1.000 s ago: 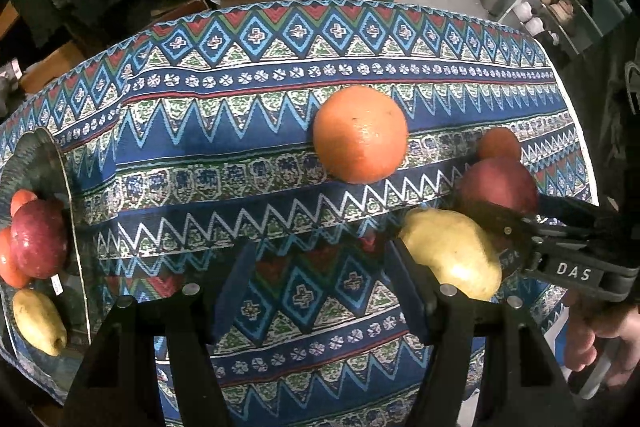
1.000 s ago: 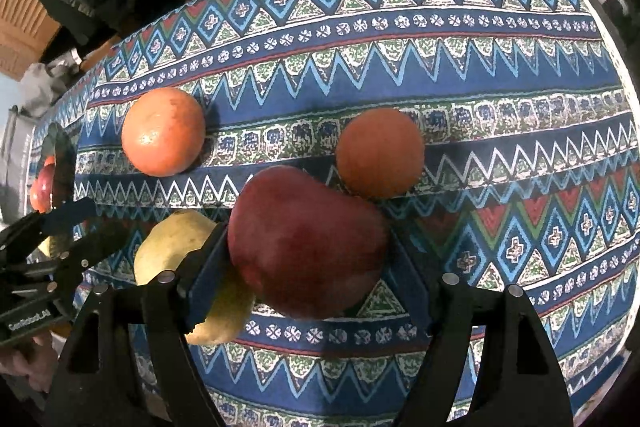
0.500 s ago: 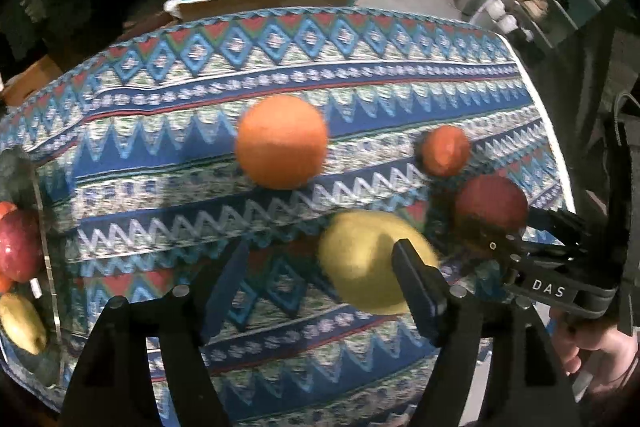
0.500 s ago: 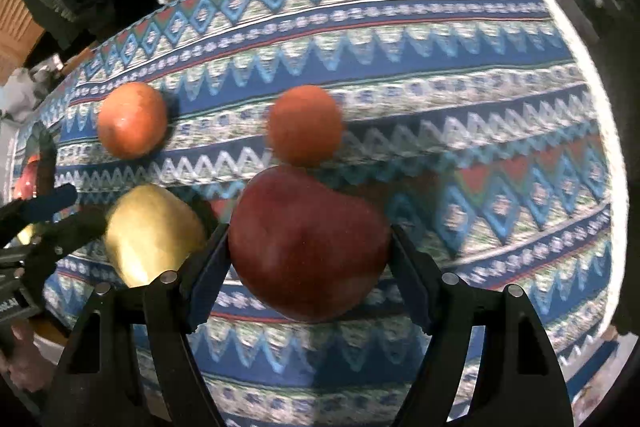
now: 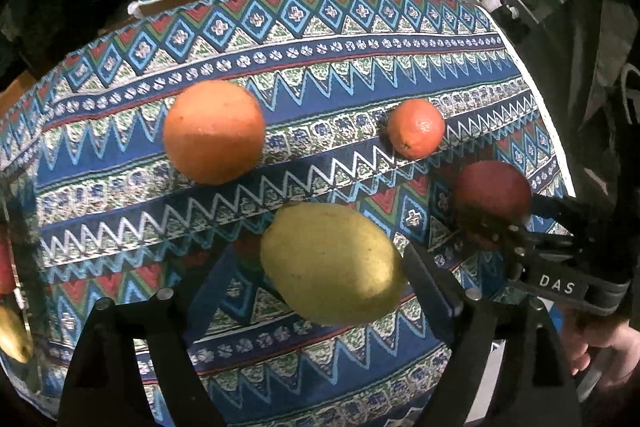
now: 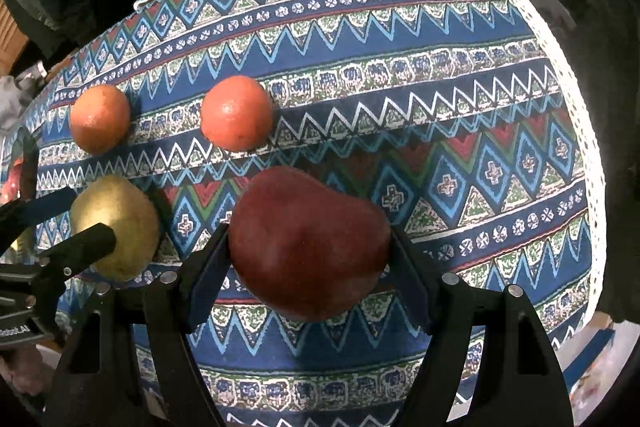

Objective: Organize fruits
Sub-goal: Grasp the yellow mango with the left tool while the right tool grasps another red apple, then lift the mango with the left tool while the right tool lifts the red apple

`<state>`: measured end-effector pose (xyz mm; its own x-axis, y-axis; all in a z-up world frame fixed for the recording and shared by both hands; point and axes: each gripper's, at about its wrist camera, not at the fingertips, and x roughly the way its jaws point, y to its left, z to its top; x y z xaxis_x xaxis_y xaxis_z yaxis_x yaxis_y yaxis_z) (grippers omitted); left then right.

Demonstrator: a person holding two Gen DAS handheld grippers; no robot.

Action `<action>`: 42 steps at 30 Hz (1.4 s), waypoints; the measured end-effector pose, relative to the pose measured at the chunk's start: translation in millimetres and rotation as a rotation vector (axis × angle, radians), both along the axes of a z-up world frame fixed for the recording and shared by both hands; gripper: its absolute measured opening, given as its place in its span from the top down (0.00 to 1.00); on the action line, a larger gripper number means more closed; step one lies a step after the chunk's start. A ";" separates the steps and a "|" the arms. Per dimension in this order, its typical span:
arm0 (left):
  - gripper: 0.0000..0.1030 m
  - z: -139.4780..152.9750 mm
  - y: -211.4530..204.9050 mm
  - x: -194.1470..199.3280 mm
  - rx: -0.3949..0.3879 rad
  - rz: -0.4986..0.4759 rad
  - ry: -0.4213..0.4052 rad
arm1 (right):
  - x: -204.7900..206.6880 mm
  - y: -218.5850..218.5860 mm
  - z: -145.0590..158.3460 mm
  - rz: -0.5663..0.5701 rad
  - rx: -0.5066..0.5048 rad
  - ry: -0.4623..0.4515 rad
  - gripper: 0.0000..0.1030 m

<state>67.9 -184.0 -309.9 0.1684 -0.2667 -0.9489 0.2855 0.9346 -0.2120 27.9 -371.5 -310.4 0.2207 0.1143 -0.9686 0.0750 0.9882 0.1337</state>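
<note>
Claws first: both pointing steeply down at the round table (image 5: 360,67) under its blue zigzag-patterned cloth.

Shiny metal tray (image 5: 18,211) now pushed to the far left rim of the left view, a second ago much more in sight; cut off, its fruit reduced to slivers of red and yellow, count not readable.

Right claw (image 6: 310,233) clamped on the dark red, heart-shaped apple (image 6: 308,243), pads pressed on both flanks, same hold as a second ago. Hard to tell whether lifted clear of the cloth or just resting on it.

Left claw (image 5: 324,257) spreading wider, carried sideways from bare cloth to straddle the yellow-green pear (image 5: 328,267) lying on the table. Pads not yet pressing; near pad close against it, far pad apart. Likely meaning: pear next to be picked up and the apple ready to carry, probably to the tray.

Large round orange (image 5: 214,131) and small reddish mandarin (image 5: 416,127) loose on the cloth beyond, well apart, not yet dealt with.

Undersides of all fruit hidden; only a hand (image 5: 600,339) of the person showing, at the lower right.
</note>
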 end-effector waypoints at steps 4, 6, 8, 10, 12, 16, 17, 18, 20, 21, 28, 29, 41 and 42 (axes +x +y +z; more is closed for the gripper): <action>0.16 -6.2 -6.0 -0.7 -0.013 -0.021 0.017 | 0.7 -1.3 0.5 0.000 -0.004 -0.007 0.26; 0.16 -7.0 -8.9 -1.7 -0.003 -0.035 0.010 | 0.9 -3.3 0.2 -0.005 -0.007 -0.006 0.26; 0.16 -10.3 -12.2 -1.4 0.022 -0.053 0.001 | 0.9 -5.8 -0.5 -0.013 -0.003 -0.003 0.26; 0.16 -15.1 -13.1 -1.5 0.033 -0.057 0.013 | 0.5 -8.5 -0.5 -0.021 0.003 -0.004 0.26; 0.16 -19.6 -13.8 -1.5 0.038 -0.052 0.020 | -0.5 -11.0 -0.2 -0.023 0.003 -0.004 0.26; 0.17 -26.0 -17.0 -2.6 0.039 -0.066 0.042 | -1.0 -13.2 0.3 -0.023 0.004 -0.004 0.26; 0.17 -26.6 -17.3 -2.8 0.043 -0.069 0.042 | -0.8 -13.2 0.2 -0.023 0.003 -0.004 0.26; 0.18 -26.5 -18.0 -2.6 0.048 -0.074 0.038 | -0.7 -13.1 0.5 -0.023 0.002 -0.004 0.26; 0.18 -27.5 -18.0 -2.2 0.045 -0.072 0.035 | -0.4 -13.3 0.9 -0.022 0.001 -0.005 0.26; 0.18 -27.6 -17.8 -1.9 0.040 -0.070 0.035 | -0.2 -12.5 0.9 -0.022 -0.001 -0.005 0.26; 0.19 -25.3 -17.6 -5.9 0.048 -0.094 -0.001 | -1.0 -5.4 1.8 -0.008 -0.022 -0.034 0.26; 0.19 -24.4 -16.5 -6.8 0.052 -0.089 -0.008 | -1.3 -4.4 1.8 -0.007 -0.024 -0.041 0.26; 0.19 1.7 5.8 -13.1 0.032 -0.060 -0.062 | -2.3 16.2 20.1 0.035 -0.004 -0.125 0.26; 0.19 4.3 7.1 -13.4 0.029 -0.055 -0.067 | -2.1 17.5 23.7 0.039 -0.003 -0.134 0.26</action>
